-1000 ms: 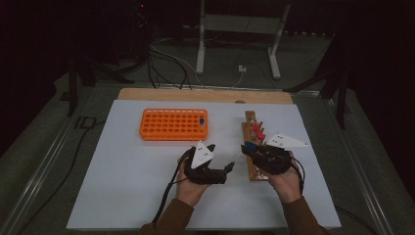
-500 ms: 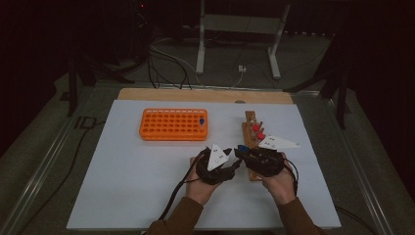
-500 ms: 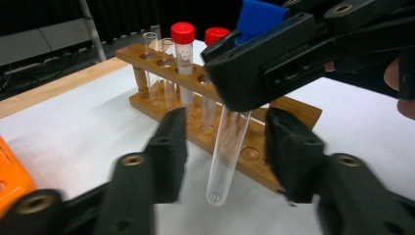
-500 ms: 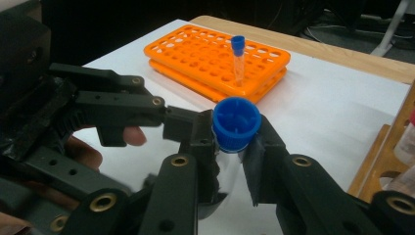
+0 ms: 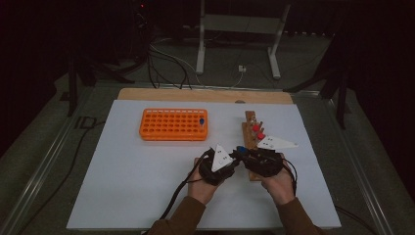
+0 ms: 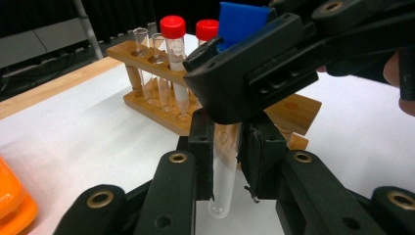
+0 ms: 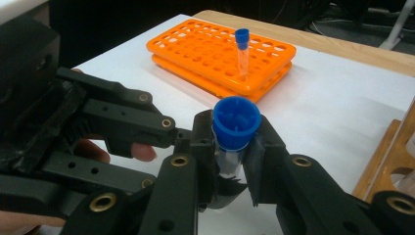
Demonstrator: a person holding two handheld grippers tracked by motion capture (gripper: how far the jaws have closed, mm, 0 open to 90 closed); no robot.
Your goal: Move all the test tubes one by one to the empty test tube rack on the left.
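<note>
Near the front edge of the table [image 5: 122,196], in the high view, the left tongs [image 5: 230,159] and right tongs [image 5: 243,155] meet tip to tip beside the wooden rack [image 5: 251,120], which stands toward the right edge with red-capped tubes in it; the orange rack [image 5: 173,125] sits nearer the back with one blue-capped tube [image 5: 202,119] in its right end. From the left gripper view, the left tongs are closed on the clear body of a tube [image 6: 222,166] held upright above the table, while the right tongs grip it higher up, just under its blue cap [image 6: 242,19]. From the right gripper view, the right tongs are closed on that same tube below the cap. Judging by this, a hand-over is under way: one tube is placed, this one is in transit, and the red-capped ones remain.
</note>
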